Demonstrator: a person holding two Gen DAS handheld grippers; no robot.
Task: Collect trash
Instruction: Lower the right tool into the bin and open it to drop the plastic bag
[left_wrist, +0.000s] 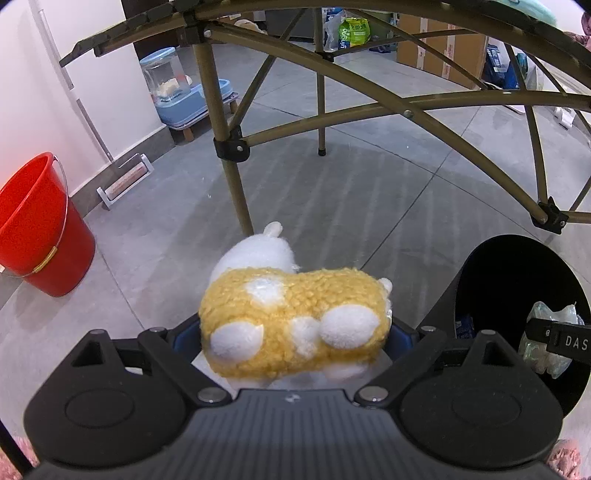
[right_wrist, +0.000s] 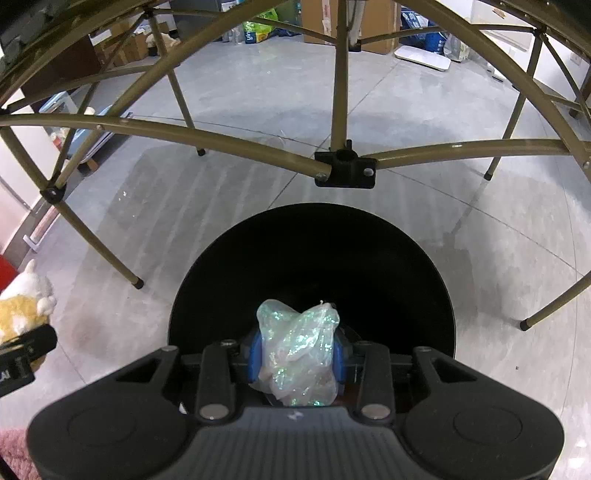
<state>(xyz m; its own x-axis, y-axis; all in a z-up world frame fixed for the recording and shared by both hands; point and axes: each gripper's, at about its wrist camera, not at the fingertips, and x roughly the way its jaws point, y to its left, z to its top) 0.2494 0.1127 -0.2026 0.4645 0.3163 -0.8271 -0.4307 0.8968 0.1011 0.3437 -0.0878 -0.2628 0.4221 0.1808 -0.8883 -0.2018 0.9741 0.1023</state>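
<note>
The left tongs (left_wrist: 295, 332) are spread wide and pinch one soft toy animal (left_wrist: 291, 321) across its yellow, woolly body. The toy has white patches and a white head that points away from the tongs. It hangs over the grey floor (left_wrist: 369, 206), just beside the black bin (left_wrist: 517, 273). The right tongs (right_wrist: 297, 356) are pressed close together and pinch one crumpled, shiny plastic bag (right_wrist: 299, 350) between their blue pads (right_wrist: 254, 354). The bag is clear with little green and blue sparkles. It hangs right over the round, dark mouth of the bin, near the edge closest to the tongs. There is one bin, and it stands on the floor under a folding table's frame (right_wrist: 343, 162). In the left view something pale lies low inside the bin, but I cannot tell what it is. One red bucket (left_wrist: 40, 225) with a thin wire handle stands on the floor by the white wall, well apart from the bin. There are two tongs, one toy, one bag, one bin and one bucket.
</note>
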